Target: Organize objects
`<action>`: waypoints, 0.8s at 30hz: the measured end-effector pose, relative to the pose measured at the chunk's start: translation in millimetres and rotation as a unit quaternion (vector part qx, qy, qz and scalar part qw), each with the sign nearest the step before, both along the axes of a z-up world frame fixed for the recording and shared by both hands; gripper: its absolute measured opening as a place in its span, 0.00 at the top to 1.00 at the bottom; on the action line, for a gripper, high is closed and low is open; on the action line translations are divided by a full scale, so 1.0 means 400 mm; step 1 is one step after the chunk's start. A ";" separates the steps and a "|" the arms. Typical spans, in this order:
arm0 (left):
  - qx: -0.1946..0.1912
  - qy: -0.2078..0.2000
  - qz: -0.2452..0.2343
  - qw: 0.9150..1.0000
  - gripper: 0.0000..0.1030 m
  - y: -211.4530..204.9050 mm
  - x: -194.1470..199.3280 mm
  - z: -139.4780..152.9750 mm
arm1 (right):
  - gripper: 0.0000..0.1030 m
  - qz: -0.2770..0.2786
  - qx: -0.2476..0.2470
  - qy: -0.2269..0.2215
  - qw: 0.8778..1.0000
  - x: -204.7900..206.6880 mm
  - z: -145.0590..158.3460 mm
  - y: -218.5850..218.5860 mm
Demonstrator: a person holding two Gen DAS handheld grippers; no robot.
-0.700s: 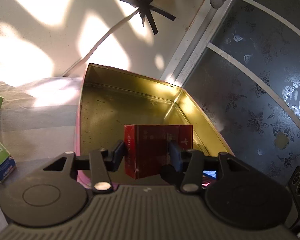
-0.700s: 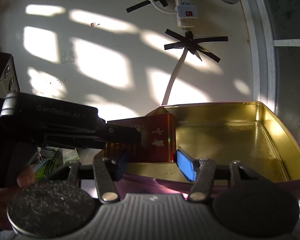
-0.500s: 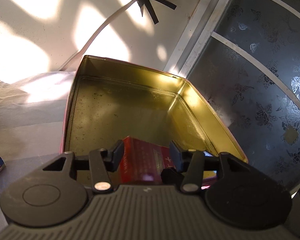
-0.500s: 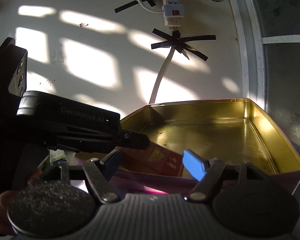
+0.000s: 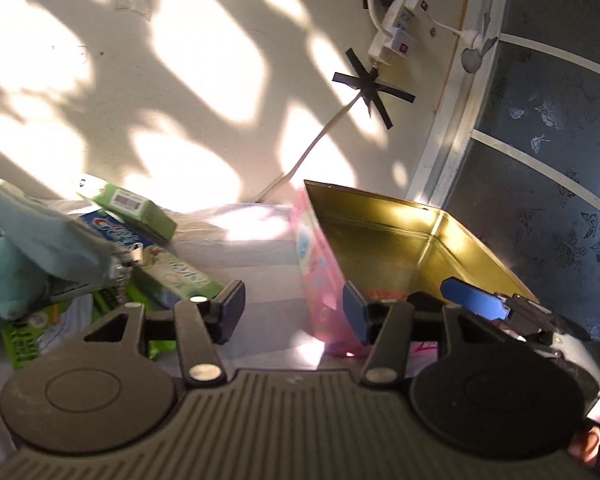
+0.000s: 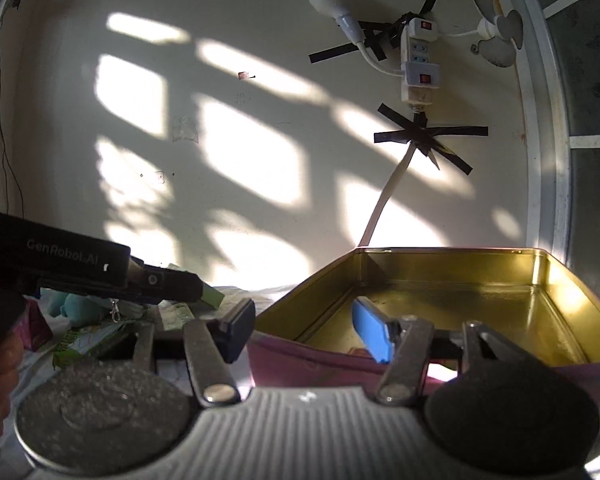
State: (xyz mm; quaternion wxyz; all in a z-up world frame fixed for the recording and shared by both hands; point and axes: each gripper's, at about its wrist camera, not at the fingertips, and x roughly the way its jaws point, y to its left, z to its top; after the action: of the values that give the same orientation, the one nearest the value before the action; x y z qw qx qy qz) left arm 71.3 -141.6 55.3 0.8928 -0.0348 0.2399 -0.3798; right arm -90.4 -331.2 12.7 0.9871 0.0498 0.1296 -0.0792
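A pink tin with a gold inside [image 5: 384, 240] stands open by the wall; it also shows in the right wrist view [image 6: 460, 292]. A red box [image 5: 386, 293] lies flat inside it near the front wall, only a sliver showing. My left gripper [image 5: 294, 312] is open and empty, outside the tin over its left front corner. My right gripper [image 6: 304, 330] is open and empty at the tin's front left wall, one blue pad [image 6: 370, 334] over the inside. A pile of green and blue boxes [image 5: 140, 240] lies to the left.
A teal plush toy [image 5: 16, 248] sits on the pile at far left. A white cable [image 6: 388, 196] and a power strip [image 6: 418, 64] are taped to the wall behind the tin. A patterned dark glass panel [image 5: 548, 160] stands to the right.
The left gripper lowered the red box into the tin, opened and let go of it, then pulled back and swung left. The right gripper rose and opened wider.
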 end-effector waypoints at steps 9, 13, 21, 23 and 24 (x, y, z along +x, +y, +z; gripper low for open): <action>-0.010 0.031 0.197 0.980 0.45 0.459 0.028 -0.061 | 0.57 0.218 0.014 0.102 0.971 0.169 -0.043 0.243; -0.025 0.025 0.257 0.966 0.45 0.587 0.055 -0.046 | 0.66 0.278 0.016 0.136 0.951 0.251 -0.068 0.372; 0.061 -0.029 0.184 0.981 0.16 0.622 0.131 -0.069 | 0.69 0.329 -0.033 0.142 0.933 0.375 -0.058 0.564; 0.051 -0.015 0.150 0.987 0.16 0.624 0.148 -0.078 | 0.69 0.330 -0.038 0.146 0.932 0.411 -0.061 0.588; 0.050 -0.011 0.141 0.989 0.16 0.622 0.153 -0.081 | 0.69 0.328 -0.041 0.147 0.932 0.428 -0.066 0.598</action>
State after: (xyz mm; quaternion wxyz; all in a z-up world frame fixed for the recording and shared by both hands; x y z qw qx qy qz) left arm 132.4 107.3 22.8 0.9405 -0.0190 0.2415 -0.2381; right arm 80.8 -92.2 -13.5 0.9291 -0.0483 0.2793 0.2374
